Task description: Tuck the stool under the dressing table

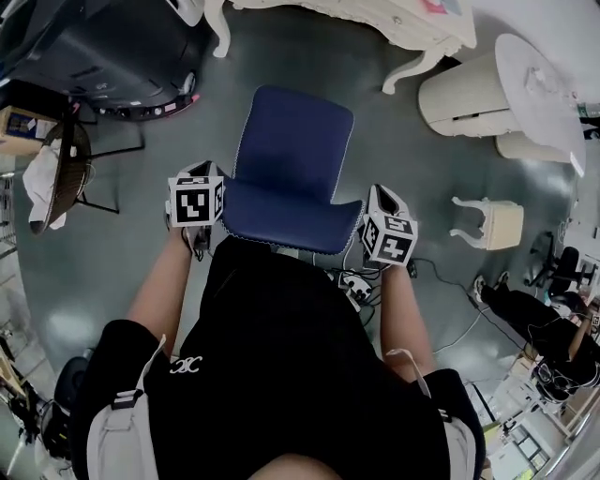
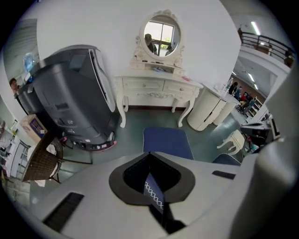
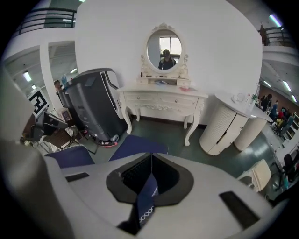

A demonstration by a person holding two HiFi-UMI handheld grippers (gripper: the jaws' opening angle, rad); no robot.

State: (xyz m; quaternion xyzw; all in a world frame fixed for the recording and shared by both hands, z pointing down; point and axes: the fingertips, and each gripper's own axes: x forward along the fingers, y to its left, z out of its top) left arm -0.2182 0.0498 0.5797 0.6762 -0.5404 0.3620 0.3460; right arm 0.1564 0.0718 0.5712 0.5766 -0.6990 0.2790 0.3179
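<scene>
Head view is showing the blue stool [image 1: 291,159] sitting between the left tongs [image 1: 195,211] and right tongs [image 1: 387,234], both squeezed fully together beside its near corners, seemingly gripping nothing, its long axis pointing ahead toward the dressing table [image 1: 375,17], well apart.

Stool [image 1: 295,141] stands just ahead of the person, dressing table [image 1: 375,19] beyond it against the wall, well apart. Left gripper [image 1: 199,230] sits at the stool's left edge, right gripper [image 1: 380,234] at its right, edge between each one's jaws. Large machine [image 1: 103,47] left of the table, round cabinet [image 1: 464,94] right; footstool [image 1: 492,223] right of stool, wicker chair [image 1: 70,173] left.
</scene>
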